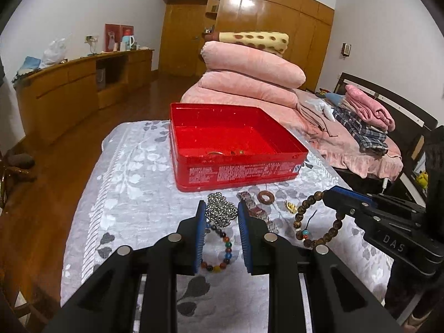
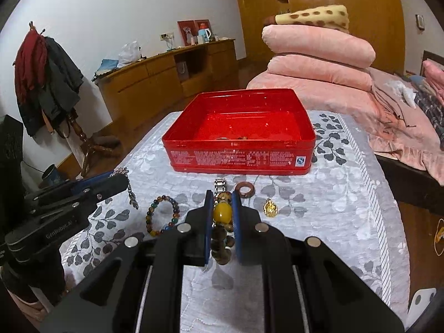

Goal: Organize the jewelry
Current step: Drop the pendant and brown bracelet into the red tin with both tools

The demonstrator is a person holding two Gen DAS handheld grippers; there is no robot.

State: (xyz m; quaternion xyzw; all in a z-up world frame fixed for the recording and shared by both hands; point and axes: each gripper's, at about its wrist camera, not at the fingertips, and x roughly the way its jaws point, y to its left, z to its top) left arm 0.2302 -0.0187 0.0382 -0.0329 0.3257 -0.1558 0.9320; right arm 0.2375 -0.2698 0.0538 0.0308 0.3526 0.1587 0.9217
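Black plastic w/ blue ribbed pads: left gripper [image 1: 220,216] is clamped on a silver ball-chain [image 1: 220,212], a bunched metal mass pinched between the pads, lifted above the bench [image 1: 133,172]. Under it, nearer than the red tin [image 1: 236,149], a multicolour bead bracelet [image 1: 219,252] lies flat on the grey leaf-print cloth, round glossy beads in a loop.

Right gripper [image 2: 222,211] is nearly together, clamped on a brown wooden-bead bracelet [image 2: 222,238] w/ one big smooth yellow bead [image 2: 222,212] sitting between the pads; rest of the strand hangs in a loop below, as left view shows.

Btwn grippers and tin, on the cloth: metal-link watch [image 1: 258,212] w/ reddish face, lying at a slant; a brown ring-shaped disc [image 1: 266,197], donut form, just right of the watch strap end; a small gold pendant [image 1: 291,207], lumpy and shiny, further right of the disc. All sit short of the tin's near wall, apart from it.

Tin: square, shallow, red lacquered metal, rounded corners, white print along the near wall, lid off. Inside, against the near wall, a thin gold-tone bangle or ring [image 1: 215,153] and a couple of small gold bits [image 1: 238,152]; too small to tell more. Rest of tin floor bare red.

Beyond tin: stacked pink plush quilts [image 1: 249,75] on a bed, soft rolled edges.
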